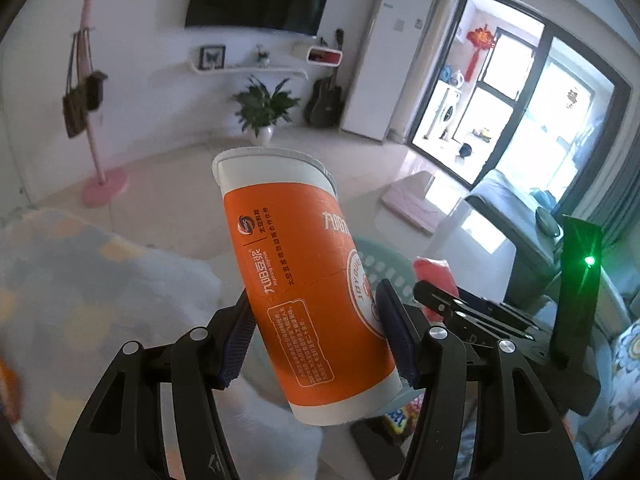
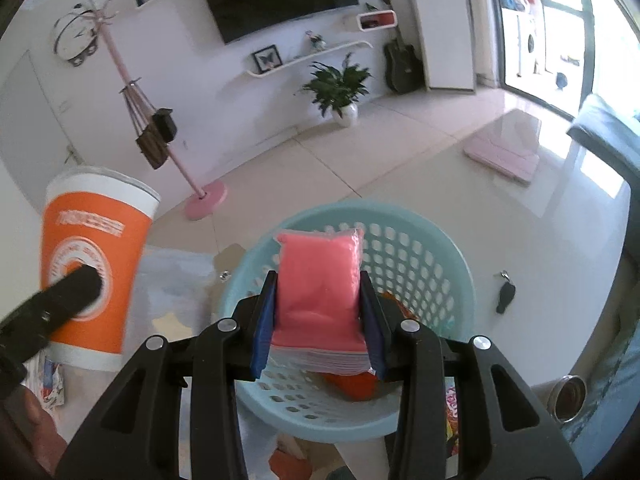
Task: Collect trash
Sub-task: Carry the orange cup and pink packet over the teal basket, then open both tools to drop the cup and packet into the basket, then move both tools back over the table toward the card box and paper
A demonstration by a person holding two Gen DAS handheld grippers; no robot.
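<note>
Right wrist view, nearest first: right gripper [image 2: 318,312] clamped on a pink sealed pouch [image 2: 320,276], blue pads pressing both its sides, held directly above the pale blue perforated basket [image 2: 436,248]. Positioned so, by the look of it, for a straight drop into the bin, where orange scraps already lie. Farther left, orange paper cup [image 2: 92,272] upright with one dark finger of the other tool across its printed seal. Beyond, keys on the glossy floor, a pink coat stand, a potted plant, a wall-mounted television.

Left wrist view: left gripper [image 1: 316,332] pinching the same cup [image 1: 304,280] low on its body, tilted, rim up, likely carried toward the same basket [image 1: 384,268], glimpsed only as a sliver behind the cup. Shown here alone: blanket at left, balcony doors, lit green lamp on the neighbouring tool. Basket interior and pouch grip readable only from the right.
</note>
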